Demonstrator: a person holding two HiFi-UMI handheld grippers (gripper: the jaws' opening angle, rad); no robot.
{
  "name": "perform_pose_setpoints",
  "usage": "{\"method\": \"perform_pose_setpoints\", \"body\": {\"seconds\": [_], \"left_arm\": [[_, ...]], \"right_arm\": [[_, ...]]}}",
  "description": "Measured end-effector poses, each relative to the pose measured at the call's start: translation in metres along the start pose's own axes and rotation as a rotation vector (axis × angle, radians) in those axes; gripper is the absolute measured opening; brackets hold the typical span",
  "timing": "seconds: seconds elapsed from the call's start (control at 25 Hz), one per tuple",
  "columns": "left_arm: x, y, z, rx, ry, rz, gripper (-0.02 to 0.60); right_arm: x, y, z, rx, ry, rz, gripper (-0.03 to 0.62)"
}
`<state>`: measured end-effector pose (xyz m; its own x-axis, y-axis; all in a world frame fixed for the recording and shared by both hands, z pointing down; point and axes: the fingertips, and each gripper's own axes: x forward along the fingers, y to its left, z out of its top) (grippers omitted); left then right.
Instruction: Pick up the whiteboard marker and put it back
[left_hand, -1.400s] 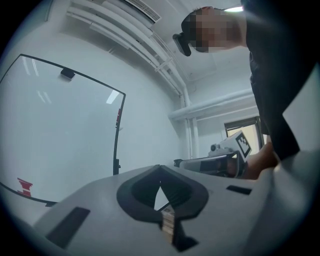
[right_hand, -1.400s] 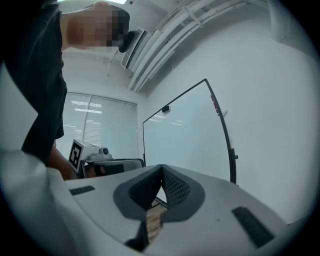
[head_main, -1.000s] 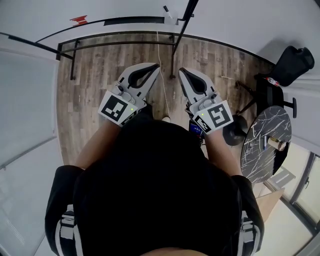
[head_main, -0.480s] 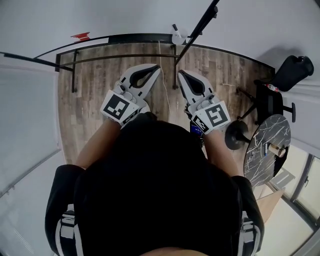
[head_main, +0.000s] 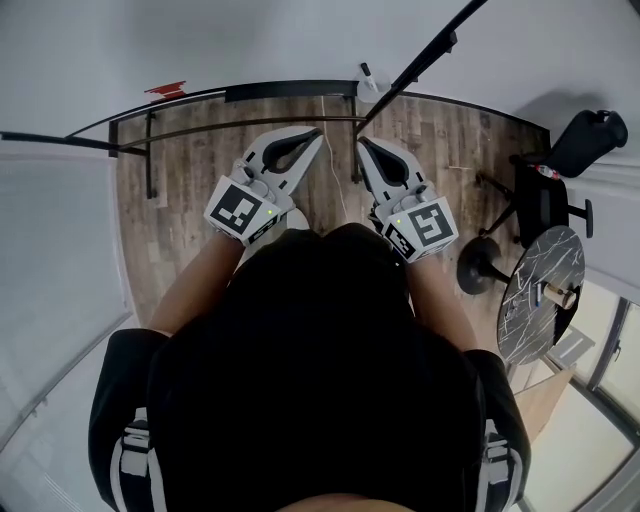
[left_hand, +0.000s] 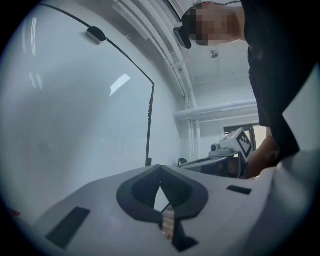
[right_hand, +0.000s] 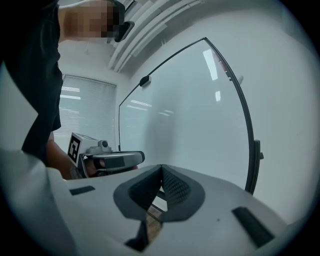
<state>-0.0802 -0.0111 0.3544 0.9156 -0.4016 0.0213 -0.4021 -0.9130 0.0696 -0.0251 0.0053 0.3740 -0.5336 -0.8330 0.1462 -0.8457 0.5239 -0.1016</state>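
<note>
Two tools, the left tool (head_main: 316, 132) and the right tool (head_main: 362, 142), hover over the wooden floor (head_main: 190, 200) facing the whiteboard (head_main: 250, 40), each closed tip to tip on nothing. A small dark stick at the board's lower rail may be the whiteboard marker (head_main: 364, 71); it is too small to tell. The person's torso (head_main: 310, 380) hides everything nearer.

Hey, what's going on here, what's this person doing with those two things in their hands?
A person stands facing a whiteboard, holding a gripping tool in each hand. The left tool and right tool are side by side in front of the body, pointed toward the board above the wood floor. Both are shut and empty. No marker is in either one, so the pick-up has not started.
</note>
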Motion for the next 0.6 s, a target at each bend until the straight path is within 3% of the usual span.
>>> {"method": "perform_pose_setpoints", "body": {"seconds": [0.24,0.6], "left_arm": [[0.007,0.019,-0.009,-0.007,0.002,-0.015,0.003],[0.035,0.041,-0.022,0.012,0.011,0.03,0.003]], "right_arm": [[0.018,-0.012,-0.006,-0.009,0.039,-0.03,-0.006],[0.039,-0.052,-0.013,-0.01,0.043,-0.049,-0.006]]}}
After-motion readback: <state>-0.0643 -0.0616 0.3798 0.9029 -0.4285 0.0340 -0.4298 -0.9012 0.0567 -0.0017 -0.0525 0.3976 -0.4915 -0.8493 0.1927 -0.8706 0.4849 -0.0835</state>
